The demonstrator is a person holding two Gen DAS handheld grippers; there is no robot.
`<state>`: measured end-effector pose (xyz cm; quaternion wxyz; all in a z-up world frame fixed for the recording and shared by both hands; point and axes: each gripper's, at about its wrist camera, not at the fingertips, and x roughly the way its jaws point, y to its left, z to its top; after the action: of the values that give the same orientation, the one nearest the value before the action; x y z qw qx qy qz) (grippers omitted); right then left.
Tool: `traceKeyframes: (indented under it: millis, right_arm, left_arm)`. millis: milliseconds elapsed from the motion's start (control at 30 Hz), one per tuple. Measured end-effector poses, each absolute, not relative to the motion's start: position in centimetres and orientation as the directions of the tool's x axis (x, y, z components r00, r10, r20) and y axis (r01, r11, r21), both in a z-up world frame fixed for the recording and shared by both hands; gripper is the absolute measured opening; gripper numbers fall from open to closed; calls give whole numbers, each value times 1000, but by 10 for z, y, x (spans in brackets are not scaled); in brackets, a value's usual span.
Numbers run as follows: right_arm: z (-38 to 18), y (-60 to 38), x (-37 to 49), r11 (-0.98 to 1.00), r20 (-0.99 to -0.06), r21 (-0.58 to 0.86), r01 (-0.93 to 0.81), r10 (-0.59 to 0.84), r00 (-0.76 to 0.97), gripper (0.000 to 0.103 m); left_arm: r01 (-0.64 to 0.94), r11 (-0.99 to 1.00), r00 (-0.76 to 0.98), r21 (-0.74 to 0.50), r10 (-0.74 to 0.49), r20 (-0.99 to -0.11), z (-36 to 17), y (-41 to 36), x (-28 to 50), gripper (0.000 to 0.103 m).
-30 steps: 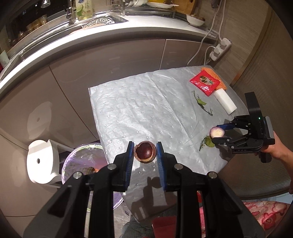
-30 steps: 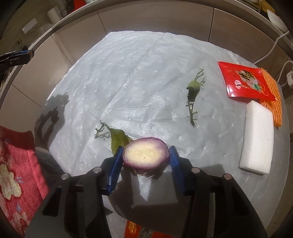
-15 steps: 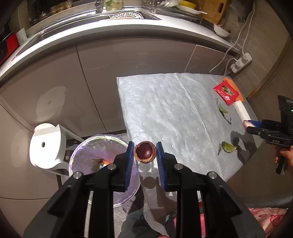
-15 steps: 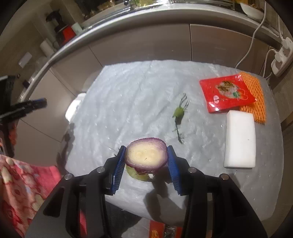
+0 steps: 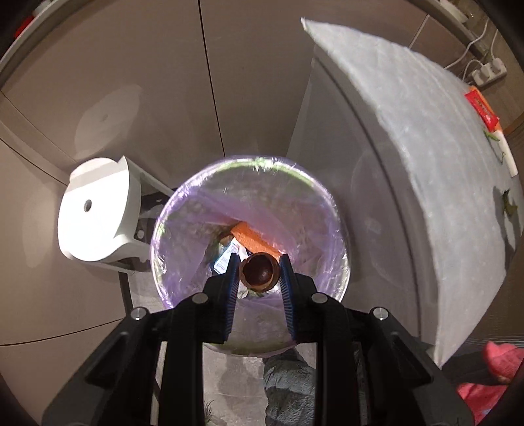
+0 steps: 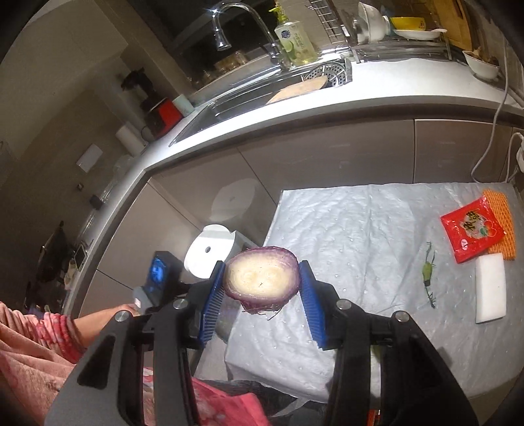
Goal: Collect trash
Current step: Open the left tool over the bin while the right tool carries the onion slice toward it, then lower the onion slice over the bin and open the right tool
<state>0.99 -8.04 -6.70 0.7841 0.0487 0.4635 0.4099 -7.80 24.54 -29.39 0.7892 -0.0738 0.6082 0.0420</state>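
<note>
Left wrist, tongs: the left tongs (image 5: 258, 273) pinch a brown fruit shell (image 5: 258, 271) by its rim, hollow side facing the camera.
Left wrist, place: the shell hangs over the mouth of the bin (image 5: 330, 209), lined with a purple bag; orange scrap (image 5: 253, 241) lies inside.
Left wrist, handling: the shell looks light, stiff and brittle, best held across the rim.
Right wrist, tongs: the right tongs (image 6: 262, 283) clamp an onion end (image 6: 262, 278) by its purple sides, cut face up, above the tabletop edge.
Right wrist, handling: probably firm, skin slippery and layered.
Right wrist, surface: tabletop (image 6: 360, 229) under a crinkled grey sheet, with a red packet (image 6: 471, 226), white block (image 6: 490, 288) and green sprig (image 6: 427, 273).
Right wrist, room: kitchen counter with faucet (image 6: 229, 23) behind.
</note>
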Motion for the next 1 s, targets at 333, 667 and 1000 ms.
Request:
traceKeyframes:
  millis: [333, 667, 1000]
  right_arm:
    - [-62, -52, -26, 691, -747, 400, -602, 627, 223, 45]
    - [-71, -26, -33, 660, -746, 413, -627, 640, 183, 45]
    - [-130, 69, -29, 548, -764, 450, -705, 645, 14, 45]
  left_arm:
    - [-158, 980, 134, -118, -97, -986, -370, 248, -76, 28]
    - [-155, 979, 245, -135, -94, -965, -314, 254, -85, 57]
    - [-258, 961, 497, -99, 44, -867, -128, 278, -137, 89]
